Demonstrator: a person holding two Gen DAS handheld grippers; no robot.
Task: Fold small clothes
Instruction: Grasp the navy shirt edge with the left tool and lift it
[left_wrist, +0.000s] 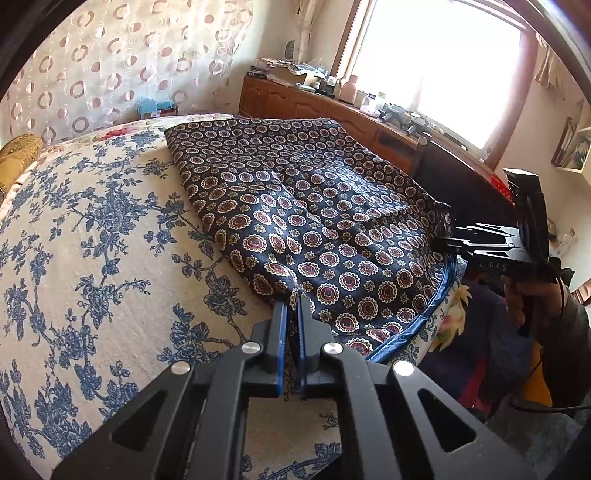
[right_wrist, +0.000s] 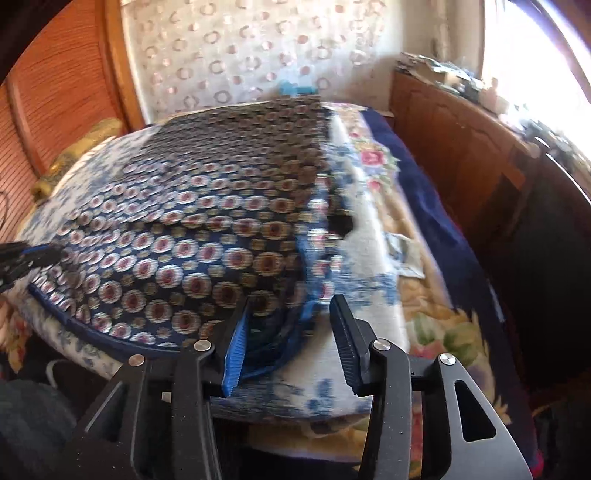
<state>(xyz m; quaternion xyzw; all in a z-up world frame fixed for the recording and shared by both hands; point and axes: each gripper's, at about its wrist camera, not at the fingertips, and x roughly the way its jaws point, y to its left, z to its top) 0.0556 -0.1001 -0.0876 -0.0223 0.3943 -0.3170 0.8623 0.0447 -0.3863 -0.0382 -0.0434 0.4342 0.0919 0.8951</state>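
Note:
A dark navy garment (left_wrist: 314, 206) printed with round medallions lies spread flat on the bed's cream cover with blue flowers (left_wrist: 92, 240). My left gripper (left_wrist: 294, 299) is shut on the garment's near edge, and a pinch of cloth stands up between its blue pads. In the right wrist view, which is blurred, the garment (right_wrist: 192, 229) fills the middle. My right gripper (right_wrist: 291, 301) stands open around its near right corner, the blue-piped hem lying between the fingers untouched. The left wrist view shows that right gripper (left_wrist: 441, 242) at the garment's right corner. The left gripper (right_wrist: 33, 254) shows at the far left.
A wooden cabinet (left_wrist: 314, 103) loaded with clutter runs under the bright window. A gold cushion (left_wrist: 18, 151) lies at the bed's left end. A hand (left_wrist: 528, 295) holds the right gripper beyond the bed edge. A dark blue flowered blanket (right_wrist: 443, 229) hangs on the bed's right side.

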